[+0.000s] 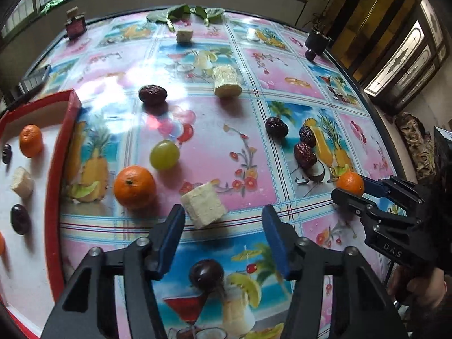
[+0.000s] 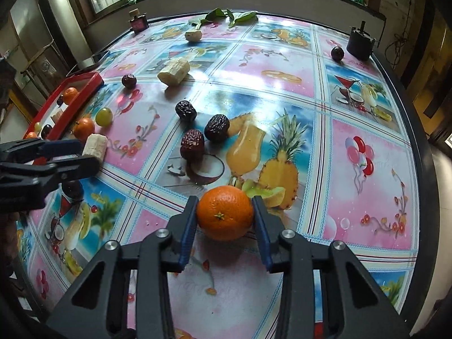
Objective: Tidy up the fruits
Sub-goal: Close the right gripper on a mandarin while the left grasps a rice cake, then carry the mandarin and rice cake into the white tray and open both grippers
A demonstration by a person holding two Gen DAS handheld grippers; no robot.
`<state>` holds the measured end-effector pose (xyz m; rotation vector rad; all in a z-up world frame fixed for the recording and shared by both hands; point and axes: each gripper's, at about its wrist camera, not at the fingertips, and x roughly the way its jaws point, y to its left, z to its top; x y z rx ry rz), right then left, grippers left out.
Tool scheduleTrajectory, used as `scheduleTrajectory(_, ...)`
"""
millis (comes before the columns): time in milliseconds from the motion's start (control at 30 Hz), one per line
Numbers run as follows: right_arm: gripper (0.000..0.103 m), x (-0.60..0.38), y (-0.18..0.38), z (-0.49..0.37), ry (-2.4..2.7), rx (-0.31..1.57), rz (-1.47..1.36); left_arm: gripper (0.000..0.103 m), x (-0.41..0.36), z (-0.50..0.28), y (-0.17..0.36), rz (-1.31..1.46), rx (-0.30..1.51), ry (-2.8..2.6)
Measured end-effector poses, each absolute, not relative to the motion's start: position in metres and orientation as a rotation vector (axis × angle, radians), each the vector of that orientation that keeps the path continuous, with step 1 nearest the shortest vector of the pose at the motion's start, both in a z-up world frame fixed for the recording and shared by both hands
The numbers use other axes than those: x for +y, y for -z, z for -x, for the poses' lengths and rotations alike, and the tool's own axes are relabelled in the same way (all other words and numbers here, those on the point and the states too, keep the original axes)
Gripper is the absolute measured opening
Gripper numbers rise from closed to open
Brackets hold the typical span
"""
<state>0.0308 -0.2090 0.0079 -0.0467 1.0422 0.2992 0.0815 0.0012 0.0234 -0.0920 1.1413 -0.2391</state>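
Fruit lies scattered on a table with a fruit-print cloth. In the left wrist view my left gripper [image 1: 223, 220] stands open around a pale banana chunk [image 1: 203, 204]. The chunk lies against the left pad, and a gap shows at the right pad. My right gripper [image 2: 224, 214] is shut on a small orange [image 2: 225, 212], with a pad on each side of it and the fruit resting on the cloth. The left wrist view shows this gripper [image 1: 350, 190] at the right. A red tray [image 1: 53, 183] at the left holds oranges, dark fruits and a banana piece.
Loose on the cloth are an orange [image 1: 135, 187], a green grape [image 1: 164, 154], three dates [image 2: 192, 144], a dark plum [image 1: 206, 274] and a banana piece [image 1: 227, 82]. Leaves [image 1: 183, 14], a bottle [image 1: 75, 26] and a black pot [image 1: 316, 41] stand along the far edge.
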Motion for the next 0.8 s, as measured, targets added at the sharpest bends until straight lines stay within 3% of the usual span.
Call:
scheduleTrajectory(167, 0.039, -0.211, -0.008, -0.03, -0.297, 1.041, 0.038, 0.029, 0.001, -0.086, -0.018, 0.103, 1.147, 0.239)
scheduleTrajectory(800, 0.039, -0.223, -0.012, -0.002, -0.228, 1.048, 0.013, 0.029, -0.043, -0.036, -0.024, 0.024, 1.118, 0.416)
